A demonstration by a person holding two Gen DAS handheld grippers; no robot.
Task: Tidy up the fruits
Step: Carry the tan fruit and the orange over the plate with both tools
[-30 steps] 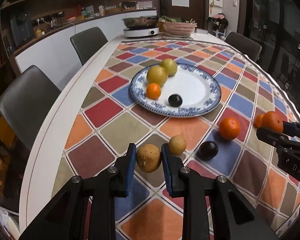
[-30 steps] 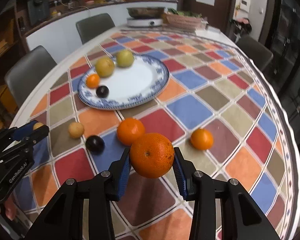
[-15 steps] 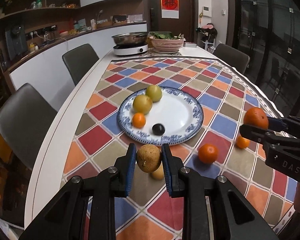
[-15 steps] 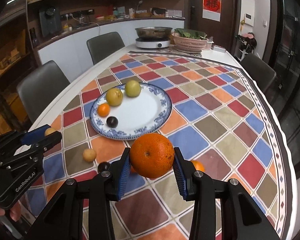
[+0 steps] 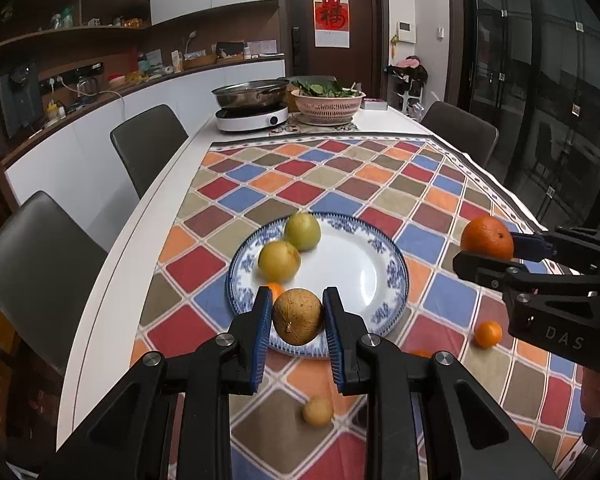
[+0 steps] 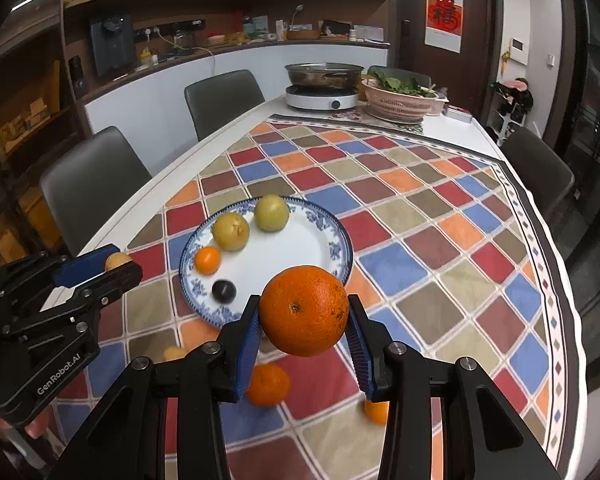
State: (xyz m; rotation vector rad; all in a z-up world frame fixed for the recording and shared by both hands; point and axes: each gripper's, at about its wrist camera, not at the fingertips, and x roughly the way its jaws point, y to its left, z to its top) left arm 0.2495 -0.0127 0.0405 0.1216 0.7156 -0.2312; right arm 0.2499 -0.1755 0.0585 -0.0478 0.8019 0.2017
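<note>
Both loads have lifted off the cloth since a second ago. Our left gripper [image 5: 297, 326] clamps the brown fruit [image 5: 298, 316] above the plate [image 5: 384, 256] rim; our right gripper [image 6: 303, 330] clamps the orange [image 6: 304, 310] near it. Placing comes next, we judge.

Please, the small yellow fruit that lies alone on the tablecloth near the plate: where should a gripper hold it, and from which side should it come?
Grip the small yellow fruit across its widest middle, coming straight down from above. It is round and lies free on the tablecloth, with no fruit touching it, so the fingers can probably pass on both sides. Both grippers are full now; the left gripper, with its brown fruit, is nearer.
</note>
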